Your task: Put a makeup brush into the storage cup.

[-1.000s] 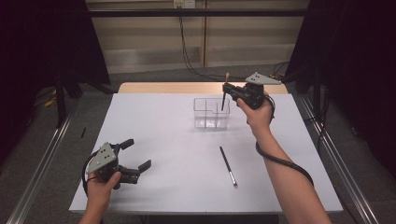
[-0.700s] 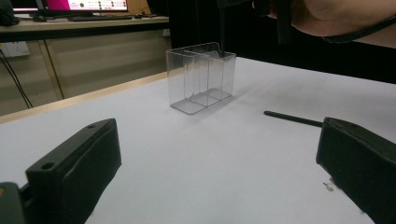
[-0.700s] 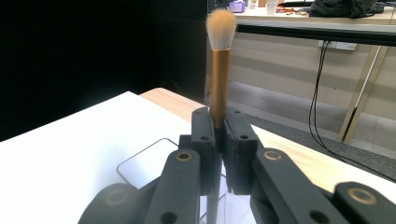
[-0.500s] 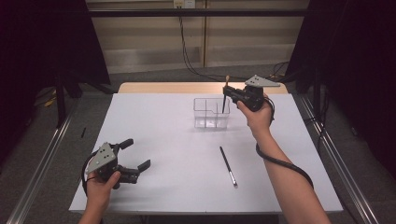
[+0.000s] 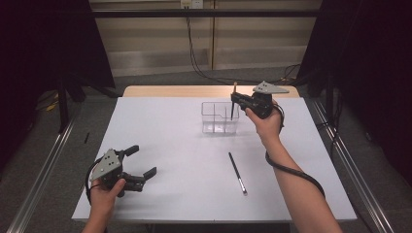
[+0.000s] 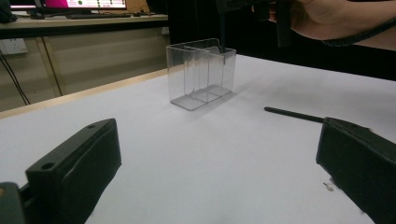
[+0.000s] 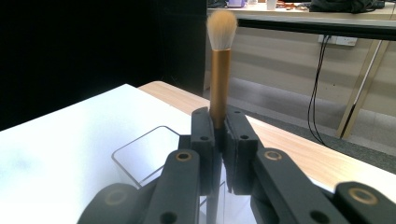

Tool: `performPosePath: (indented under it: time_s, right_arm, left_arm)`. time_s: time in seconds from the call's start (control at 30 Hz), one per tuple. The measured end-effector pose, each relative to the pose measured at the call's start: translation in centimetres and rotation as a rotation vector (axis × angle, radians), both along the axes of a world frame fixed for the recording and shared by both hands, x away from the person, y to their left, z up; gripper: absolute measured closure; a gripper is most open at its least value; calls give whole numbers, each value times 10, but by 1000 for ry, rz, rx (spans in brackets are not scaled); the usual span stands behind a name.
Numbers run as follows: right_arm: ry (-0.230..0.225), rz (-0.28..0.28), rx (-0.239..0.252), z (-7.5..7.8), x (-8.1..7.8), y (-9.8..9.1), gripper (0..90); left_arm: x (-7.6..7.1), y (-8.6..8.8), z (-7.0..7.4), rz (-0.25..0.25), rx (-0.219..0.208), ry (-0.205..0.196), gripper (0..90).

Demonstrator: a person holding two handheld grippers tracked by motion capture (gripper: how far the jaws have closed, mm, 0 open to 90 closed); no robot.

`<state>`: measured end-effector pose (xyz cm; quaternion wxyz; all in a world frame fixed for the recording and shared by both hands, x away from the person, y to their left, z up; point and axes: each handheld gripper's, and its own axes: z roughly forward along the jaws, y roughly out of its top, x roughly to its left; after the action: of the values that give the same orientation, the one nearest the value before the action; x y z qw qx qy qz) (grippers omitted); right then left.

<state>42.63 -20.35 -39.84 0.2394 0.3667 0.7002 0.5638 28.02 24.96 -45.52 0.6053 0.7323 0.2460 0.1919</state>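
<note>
My right gripper (image 5: 235, 103) has its fingers clamped on a brush (image 7: 219, 70), upright, bristles up, above the clear box (image 5: 219, 118). My left gripper (image 5: 142, 162) rests on the white surface (image 5: 184, 160), fingers wide apart, holding nothing.

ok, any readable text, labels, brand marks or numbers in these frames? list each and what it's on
None can be read.
Monitor strip at the top left of the left gripper view: bright pink and white patches, too blurred to read.
Clear organizer: no label or print shows.
Makeup brush in the right claw: gold ferrule, no marking shows.
Black brush on the table: too small to tell.
</note>
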Motion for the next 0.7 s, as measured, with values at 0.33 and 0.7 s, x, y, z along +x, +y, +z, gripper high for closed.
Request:
performPosePath:
  time_s: [0.33,0.7]
  right_arm:
    - [6,0,-4,-5,0,0,832]
    - [3,14,21,-6,-7,-3,493]
  left_arm:
    - [0,1,1,2,3,-7,0]
    - [0,1,1,3,7,-9,0]
